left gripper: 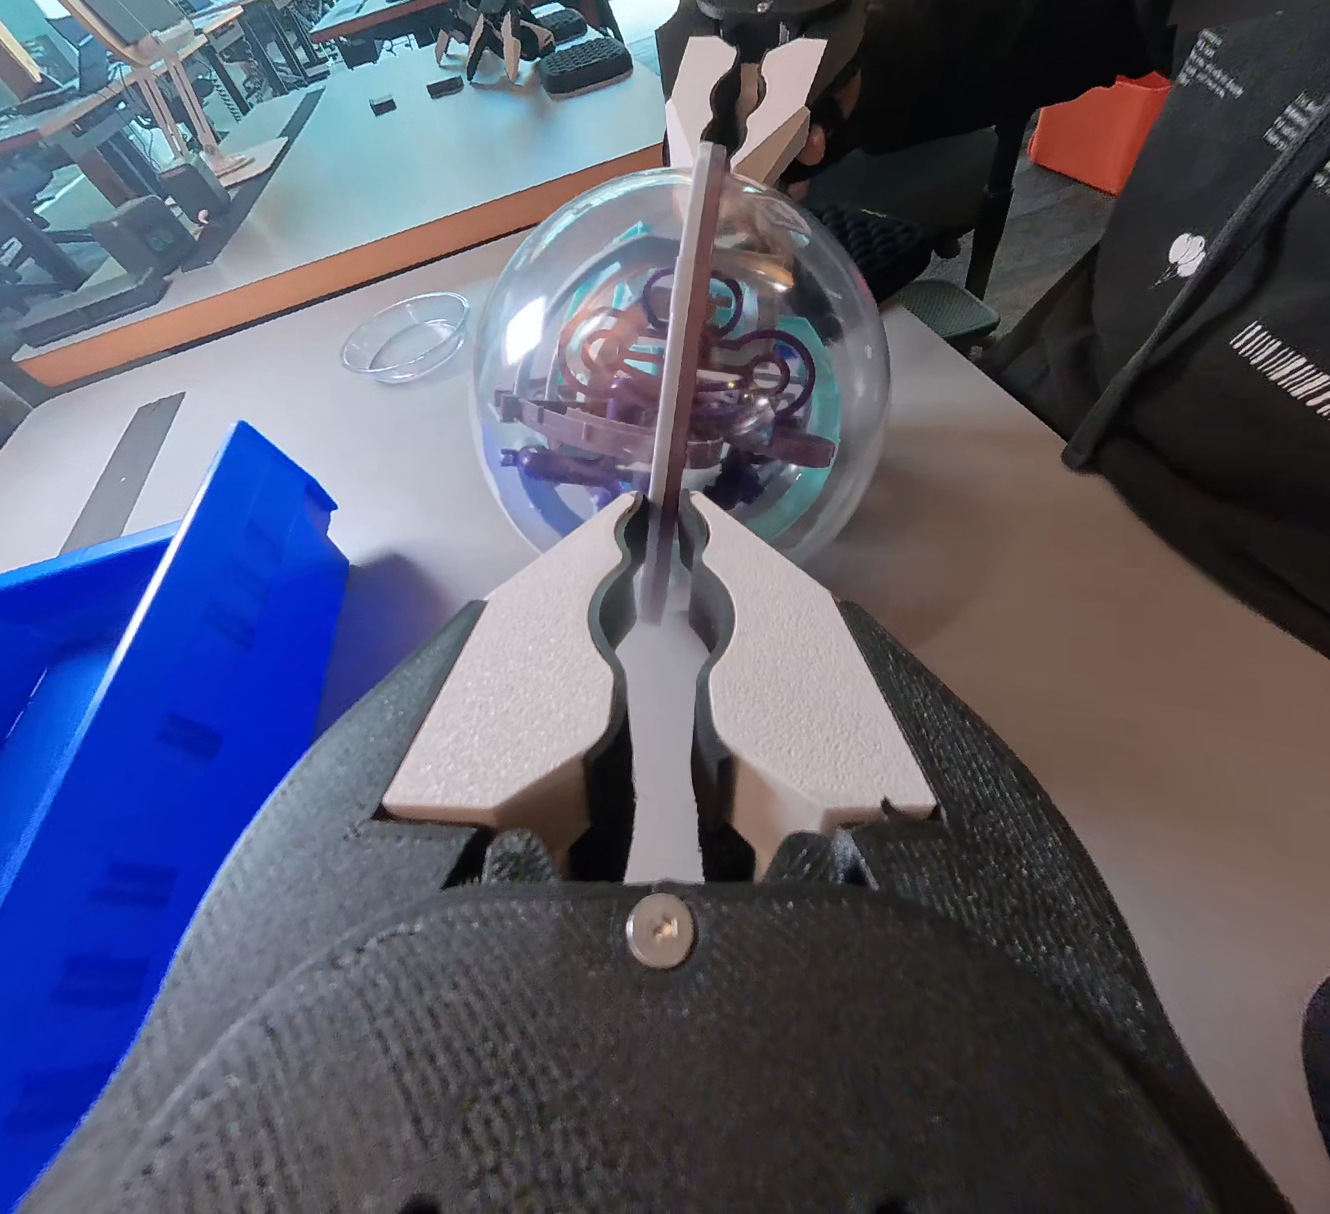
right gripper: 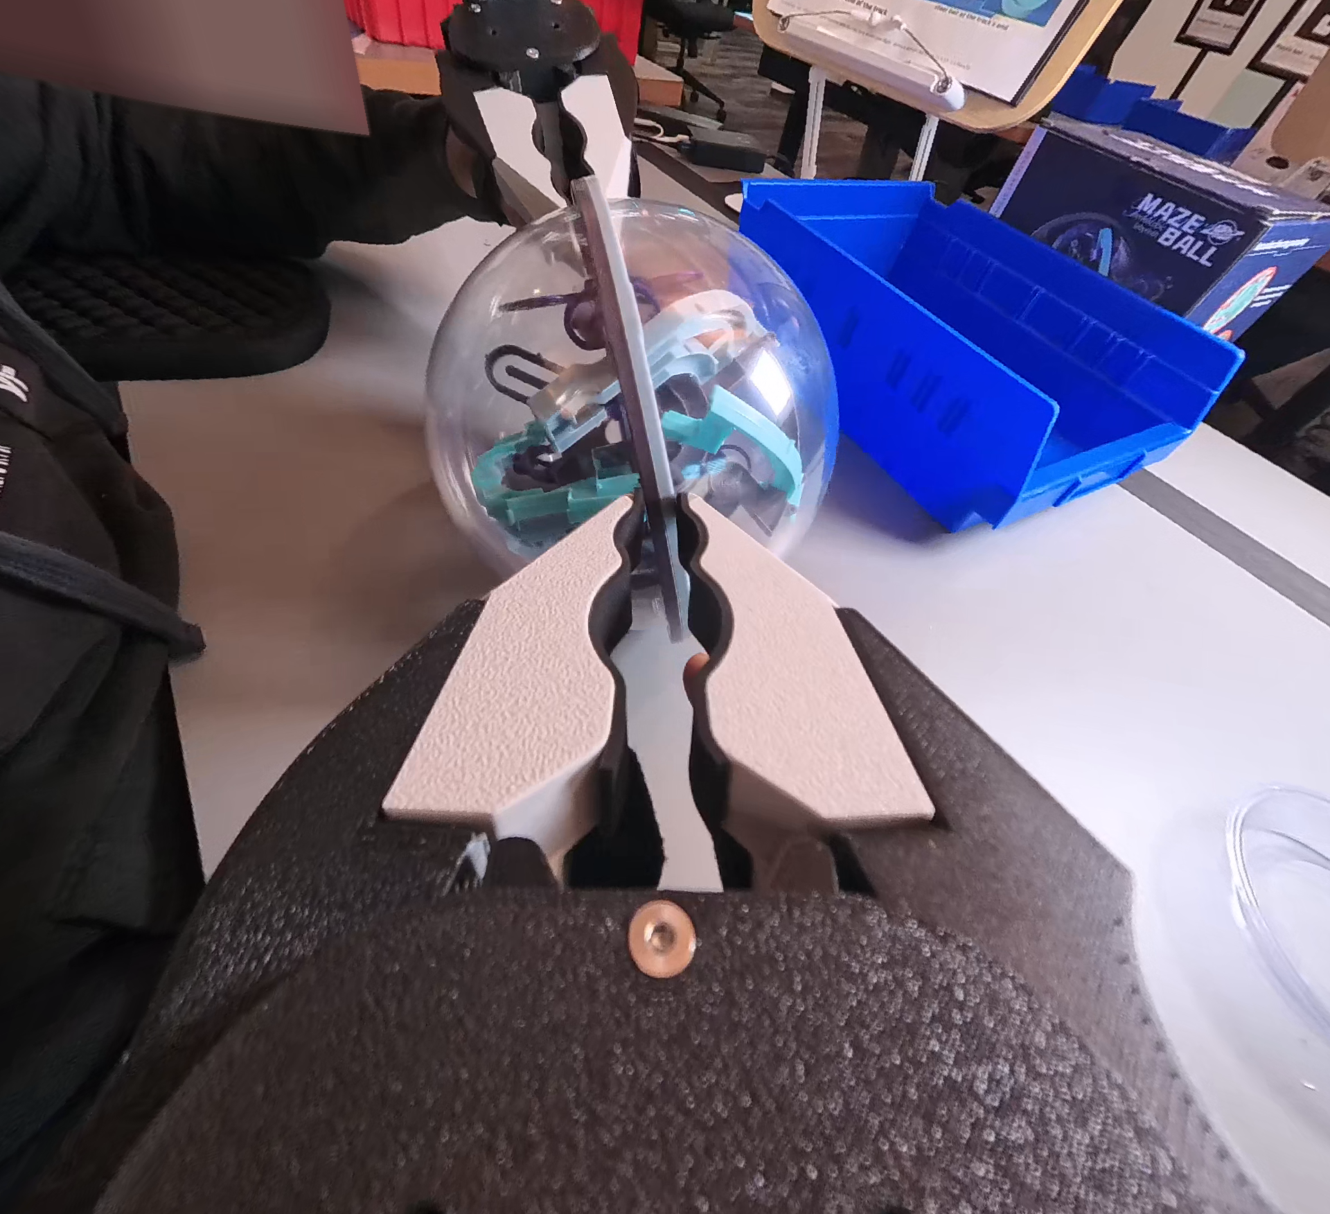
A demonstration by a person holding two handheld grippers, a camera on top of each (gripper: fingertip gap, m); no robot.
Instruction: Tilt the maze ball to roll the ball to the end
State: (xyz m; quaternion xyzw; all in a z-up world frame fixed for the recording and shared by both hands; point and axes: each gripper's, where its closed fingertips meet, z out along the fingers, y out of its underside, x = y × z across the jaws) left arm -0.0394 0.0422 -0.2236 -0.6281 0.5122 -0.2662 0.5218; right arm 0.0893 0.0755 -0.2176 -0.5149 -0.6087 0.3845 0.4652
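Note:
The maze ball [left gripper: 784, 344] is a clear sphere with purple, teal and brown tracks inside and a thin grey ring [left gripper: 684, 330] around its middle. It is held just above the pale table [left gripper: 1007, 603]. My left gripper [left gripper: 663, 510] is shut on the near edge of the ring. My right gripper [left gripper: 727, 132] grips the far edge, opposite. In the right wrist view my right gripper [right gripper: 663, 510] is shut on the ring [right gripper: 633, 380] of the maze ball [right gripper: 741, 344], with my left gripper [right gripper: 576, 171] on the far side. I cannot make out the small ball inside.
A blue bin [left gripper: 144, 711] lies left of the ball, also in the right wrist view [right gripper: 971, 351]. A clear glass dish [left gripper: 406, 344] sits behind. The maze ball's box [right gripper: 1166, 243] stands beyond the bin. A person in dark clothing [left gripper: 1187, 315] sits close by.

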